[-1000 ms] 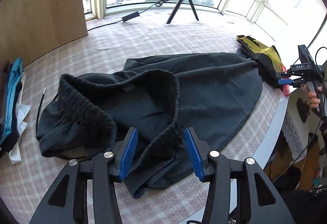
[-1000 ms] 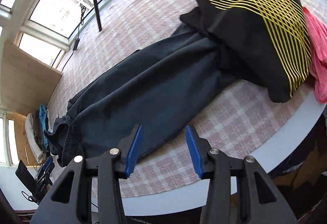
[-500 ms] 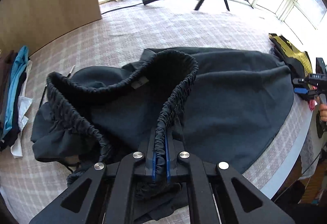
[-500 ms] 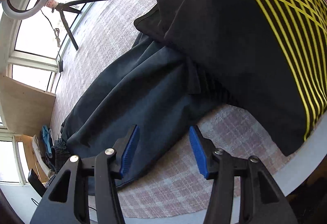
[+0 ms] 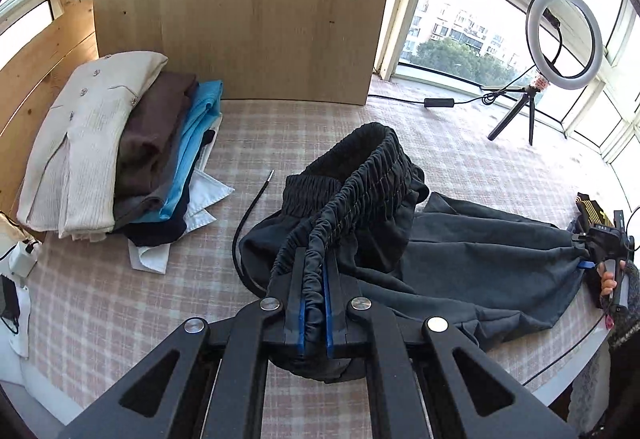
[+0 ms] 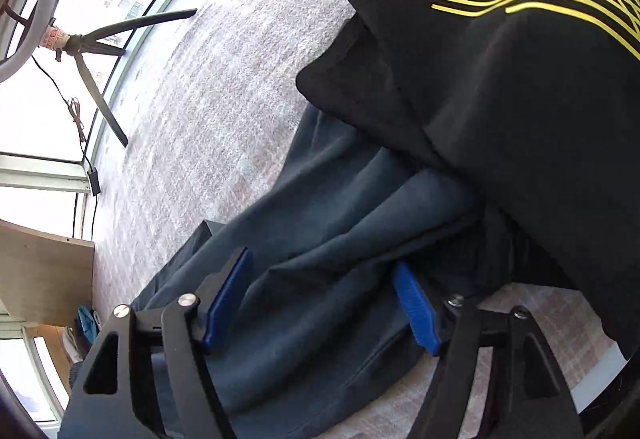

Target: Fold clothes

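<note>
Where elastic gathers, dark trousers (image 5: 472, 263) bunch upward.

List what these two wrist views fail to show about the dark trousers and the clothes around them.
- Trouser leg ends: right wrist view, covered by the black yellow-striped top.
- Lower garments in the folded stack: left wrist view, only edges show.
- Right tongs: left wrist view, too small.

The left gripper (image 5: 313, 303), open a second ago, has clamped the waistband (image 5: 352, 195) and lifted it toward frame centre. The right gripper (image 6: 320, 303) has dropped onto the trouser leg (image 6: 320, 223), jaws just widened, apparently not yet pinching cloth.
</note>
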Demonstrator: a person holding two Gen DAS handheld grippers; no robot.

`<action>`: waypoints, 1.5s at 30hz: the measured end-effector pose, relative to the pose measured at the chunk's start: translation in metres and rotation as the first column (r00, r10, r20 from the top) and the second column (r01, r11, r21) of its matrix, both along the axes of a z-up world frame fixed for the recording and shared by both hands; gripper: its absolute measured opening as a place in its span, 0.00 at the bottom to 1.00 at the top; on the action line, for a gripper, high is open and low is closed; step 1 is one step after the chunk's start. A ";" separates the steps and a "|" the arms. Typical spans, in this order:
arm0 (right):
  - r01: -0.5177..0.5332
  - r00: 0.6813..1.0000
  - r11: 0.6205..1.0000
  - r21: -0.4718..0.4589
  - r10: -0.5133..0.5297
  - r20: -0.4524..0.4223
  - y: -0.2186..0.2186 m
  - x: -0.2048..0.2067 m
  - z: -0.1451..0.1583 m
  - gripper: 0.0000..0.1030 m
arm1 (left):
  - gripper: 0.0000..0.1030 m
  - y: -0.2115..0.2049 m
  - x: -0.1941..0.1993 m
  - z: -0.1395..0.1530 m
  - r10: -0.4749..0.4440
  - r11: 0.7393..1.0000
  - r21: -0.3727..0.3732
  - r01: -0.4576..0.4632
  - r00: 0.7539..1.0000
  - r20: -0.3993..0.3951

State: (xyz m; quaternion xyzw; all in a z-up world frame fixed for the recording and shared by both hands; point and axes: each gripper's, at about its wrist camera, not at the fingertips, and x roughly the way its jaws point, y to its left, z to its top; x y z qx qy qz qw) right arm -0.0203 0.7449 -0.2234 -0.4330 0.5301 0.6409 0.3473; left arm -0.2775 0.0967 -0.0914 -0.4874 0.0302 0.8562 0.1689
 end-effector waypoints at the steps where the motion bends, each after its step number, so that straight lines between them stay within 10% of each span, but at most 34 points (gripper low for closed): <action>1: 0.028 0.999 1.000 -0.002 -0.028 0.027 0.002 -0.006 0.000 0.74 | 0.05 0.001 0.000 -0.002 -0.002 1.000 -0.001 0.002 1.000 0.005; 4: 0.097 0.989 0.995 0.038 -0.100 0.109 0.006 -0.026 0.001 0.75 | 0.05 0.004 0.003 -0.008 -0.006 1.000 0.007 0.006 1.000 0.018; 7: -0.065 0.969 0.981 0.183 0.018 0.246 -0.010 -0.057 0.003 0.68 | 0.05 0.005 0.004 -0.010 -0.008 1.000 0.014 0.008 1.000 0.014; 10: -0.186 0.953 0.941 0.283 0.103 0.284 -0.026 -0.062 0.008 0.19 | 0.05 0.003 0.004 -0.011 -0.007 0.999 0.036 0.006 1.000 0.013; 16: -0.051 0.992 0.974 0.221 0.074 -0.100 -0.017 0.009 0.041 0.08 | 0.05 -0.006 0.004 0.000 -0.002 0.994 0.109 0.001 1.000 0.010; 21: 0.033 0.972 0.918 0.394 0.062 -0.226 -0.020 0.057 0.132 0.08 | 0.05 -0.010 0.001 0.029 -0.004 0.979 0.203 0.009 1.000 -0.025; 31: 0.058 0.940 0.546 0.836 0.252 -0.230 -0.064 0.049 0.391 0.08 | 0.06 0.015 0.011 0.113 -0.097 0.943 0.293 0.158 0.972 -0.212; 34: 0.020 0.918 0.625 0.780 0.297 -0.262 -0.061 0.036 0.401 0.08 | 0.06 0.003 0.018 0.122 -0.088 0.934 0.319 0.160 0.969 -0.229; 38: -0.095 0.921 0.571 0.816 0.360 -0.145 -0.106 0.020 0.379 0.08 | 0.06 -0.037 0.034 0.129 -0.018 0.944 0.315 0.097 0.969 -0.245; 45: -0.140 0.899 0.705 0.695 0.384 -0.209 -0.136 0.046 0.330 0.08 | 0.06 -0.105 0.049 0.142 0.094 0.961 0.274 -0.026 0.967 -0.236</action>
